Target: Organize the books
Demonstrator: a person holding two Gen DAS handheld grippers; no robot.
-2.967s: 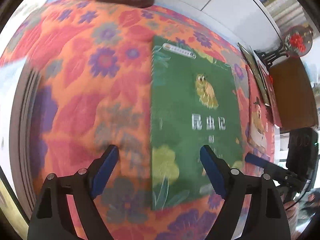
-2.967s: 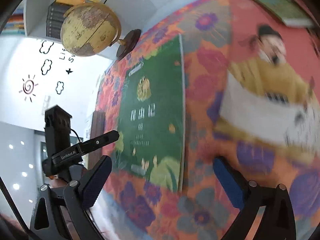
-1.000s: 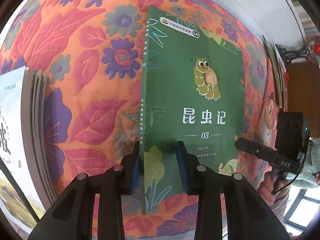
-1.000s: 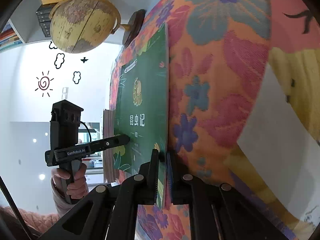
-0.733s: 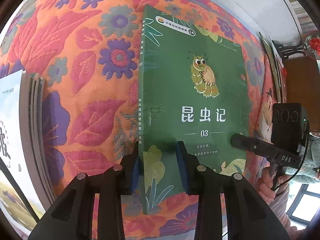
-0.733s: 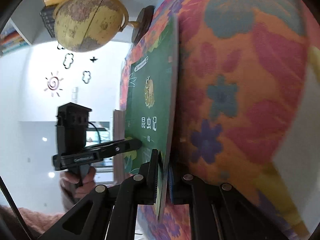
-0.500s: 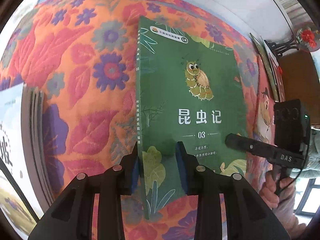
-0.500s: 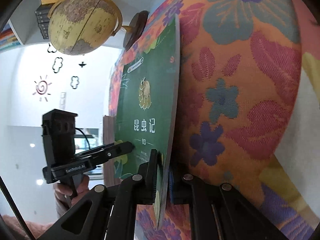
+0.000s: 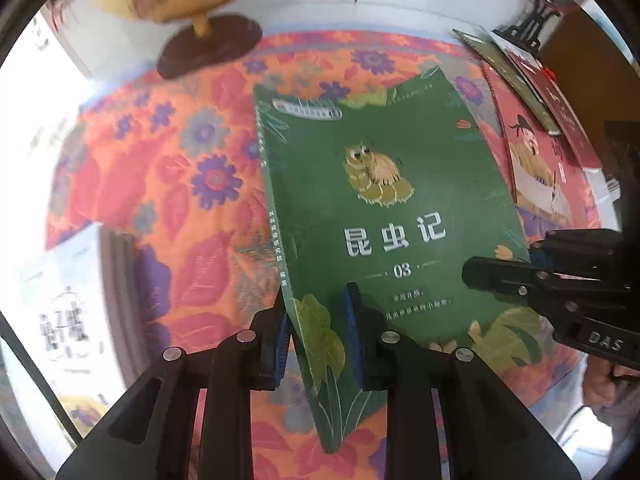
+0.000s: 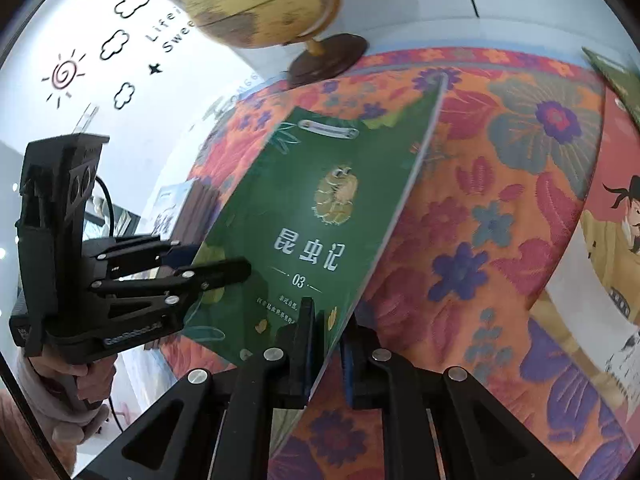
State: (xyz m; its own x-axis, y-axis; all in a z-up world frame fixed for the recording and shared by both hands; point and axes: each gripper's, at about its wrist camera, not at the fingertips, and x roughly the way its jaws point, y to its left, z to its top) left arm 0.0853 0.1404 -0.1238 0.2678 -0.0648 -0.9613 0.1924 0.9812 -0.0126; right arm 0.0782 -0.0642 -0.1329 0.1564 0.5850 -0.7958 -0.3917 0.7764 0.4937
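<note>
Now both my claws clamp the green book — left gripper just tightening, right gripper opposite — cover reading "昆虫记 03".

Green book over orange floral cloth

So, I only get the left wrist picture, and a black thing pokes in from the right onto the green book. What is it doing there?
Observer: That is the right gripper. Its own view shows it shut on the green book, one finger over the cover and one under the open edge.
Operator: Does the book lie flat?
Observer: No. Seen edge-on from the right wrist, that side is tilted up off the flowered tablecloth.
Operator: Anything beside the globe?
Observer: Left of the globe, the white wall bears a drawn sun and clouds.
</note>
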